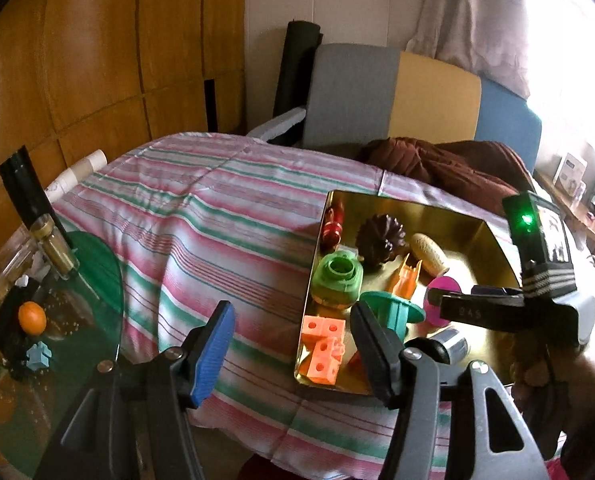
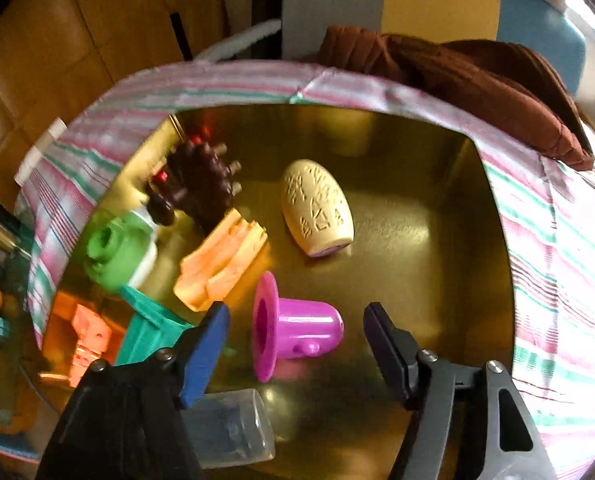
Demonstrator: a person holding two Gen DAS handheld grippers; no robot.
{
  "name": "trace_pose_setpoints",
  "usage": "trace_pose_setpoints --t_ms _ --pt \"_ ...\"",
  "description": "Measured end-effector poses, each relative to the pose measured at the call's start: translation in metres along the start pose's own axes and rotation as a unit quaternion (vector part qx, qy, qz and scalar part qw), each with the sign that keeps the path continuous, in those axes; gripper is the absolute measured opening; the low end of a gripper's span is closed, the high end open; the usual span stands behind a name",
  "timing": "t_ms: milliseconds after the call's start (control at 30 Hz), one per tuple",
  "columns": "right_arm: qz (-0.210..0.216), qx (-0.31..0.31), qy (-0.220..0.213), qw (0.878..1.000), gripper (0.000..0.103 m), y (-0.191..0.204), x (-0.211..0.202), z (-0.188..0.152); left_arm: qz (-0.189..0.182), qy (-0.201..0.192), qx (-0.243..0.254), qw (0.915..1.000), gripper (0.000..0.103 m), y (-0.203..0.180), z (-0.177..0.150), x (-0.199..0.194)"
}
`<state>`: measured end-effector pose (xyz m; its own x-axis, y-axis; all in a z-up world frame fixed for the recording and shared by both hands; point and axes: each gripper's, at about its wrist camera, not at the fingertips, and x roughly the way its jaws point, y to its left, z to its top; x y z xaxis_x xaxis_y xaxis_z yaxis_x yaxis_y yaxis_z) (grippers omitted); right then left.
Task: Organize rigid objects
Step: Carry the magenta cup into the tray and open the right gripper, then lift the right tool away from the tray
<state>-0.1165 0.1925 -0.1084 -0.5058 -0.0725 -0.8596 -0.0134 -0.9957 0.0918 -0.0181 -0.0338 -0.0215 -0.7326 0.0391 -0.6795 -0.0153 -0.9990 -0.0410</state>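
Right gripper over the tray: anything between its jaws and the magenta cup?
Nothing visible. The right gripper is open, with the magenta cup lying on its side between the fingers, pads apart from it. The clear bottle lies nearer the camera.

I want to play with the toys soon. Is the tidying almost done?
Mostly. The gold tray already holds many pieces, like the cream egg and green ring. The right gripper stands open around the purple cup, gripping nothing. A small blue piece still sits on the glass table.

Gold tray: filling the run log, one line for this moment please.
gold tray | magenta cup on side | right hand-held gripper open | left hand-held gripper open
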Motion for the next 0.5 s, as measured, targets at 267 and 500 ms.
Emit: trace_pose_setpoints --t_ms 267,500 --pt "-0.011 0.014 -0.093 0.996 0.083 0.001 -0.048 -0.015 -0.003 -0.012 -0.009 0.9999 0.060 -0.002 0.001 -0.012" --pt "-0.053 0.020 -0.154 0.987 0.087 0.006 -0.093 -0.051 -0.015 -0.015 0.003 0.9998 0.060 -0.011 -0.006 -0.020"
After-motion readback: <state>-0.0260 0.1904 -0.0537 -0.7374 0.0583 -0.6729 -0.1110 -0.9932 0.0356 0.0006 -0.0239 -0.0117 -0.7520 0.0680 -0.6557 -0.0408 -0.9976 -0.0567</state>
